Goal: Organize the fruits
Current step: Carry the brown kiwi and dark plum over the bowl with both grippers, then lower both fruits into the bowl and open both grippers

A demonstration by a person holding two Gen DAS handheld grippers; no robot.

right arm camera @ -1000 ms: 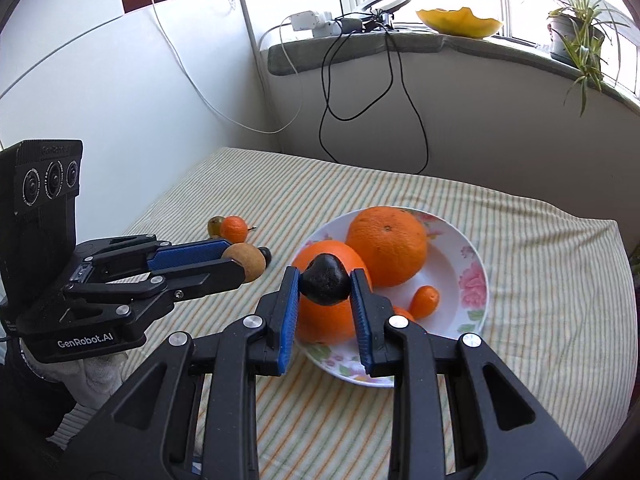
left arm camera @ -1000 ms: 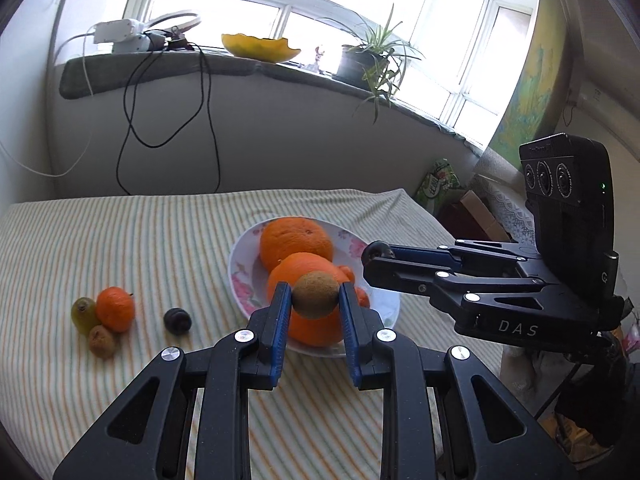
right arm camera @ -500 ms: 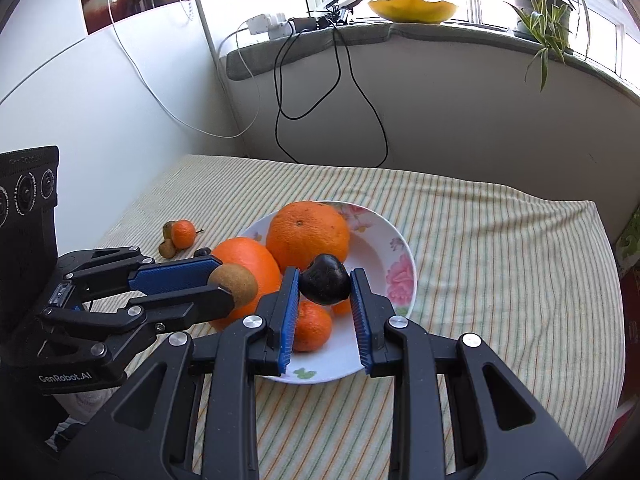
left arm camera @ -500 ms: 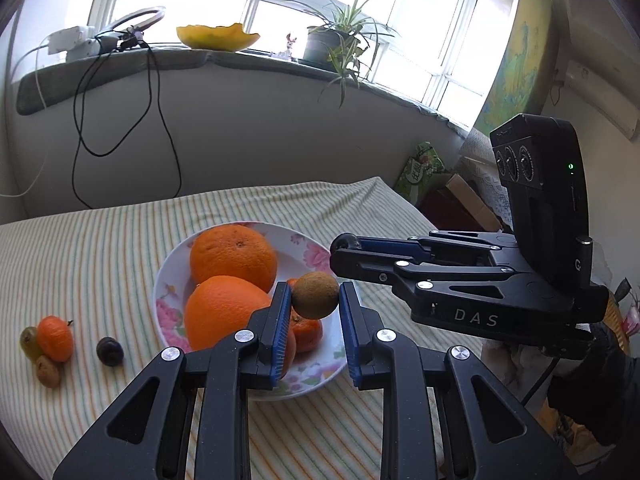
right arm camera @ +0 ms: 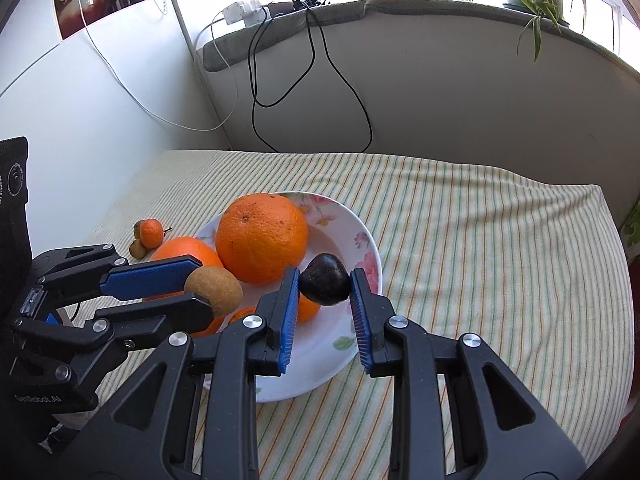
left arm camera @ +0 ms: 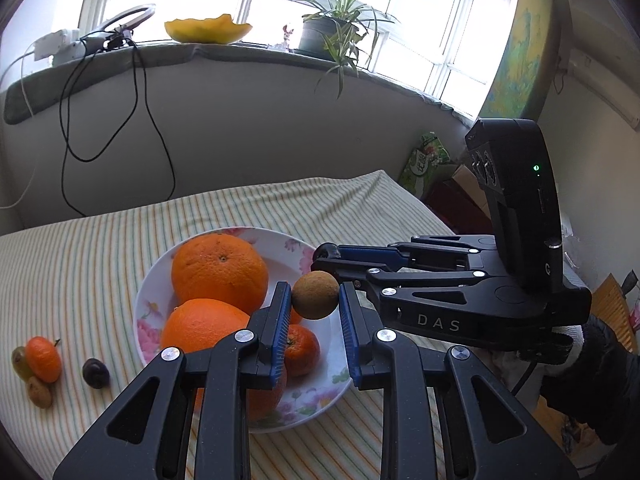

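Observation:
My left gripper [left arm camera: 315, 298] is shut on a small round brown fruit [left arm camera: 315, 295] and holds it over the right part of the floral plate [left arm camera: 154, 284]. My right gripper [right arm camera: 325, 280] is shut on a dark purple fruit [right arm camera: 325, 279] above the plate's right side [right arm camera: 366, 240]. Two big oranges [left arm camera: 219, 270] [left arm camera: 202, 326] and small mandarins [left arm camera: 302, 350] lie in the plate. In the right wrist view the left gripper [right arm camera: 212, 290] reaches in from the left with the brown fruit [right arm camera: 214, 289]. On the cloth to the left lie a mandarin [left arm camera: 43, 358], a dark fruit [left arm camera: 95, 373], a green one [left arm camera: 18, 360] and a brown one [left arm camera: 39, 392].
A striped cloth [right arm camera: 480, 240] covers the table, which meets a curved wall under the window sill. Black cables [left arm camera: 76, 120] hang down the wall. On the sill stand a potted plant [left arm camera: 332, 36] and a yellow bowl [left arm camera: 208, 31]. Boxes and a green bag [left arm camera: 426, 162] lie off the table's right side.
Both grippers moved over the plate with their fruits, from its near-left side toward its right part, and dropped a little. The plate and loose fruits slid left in both views.

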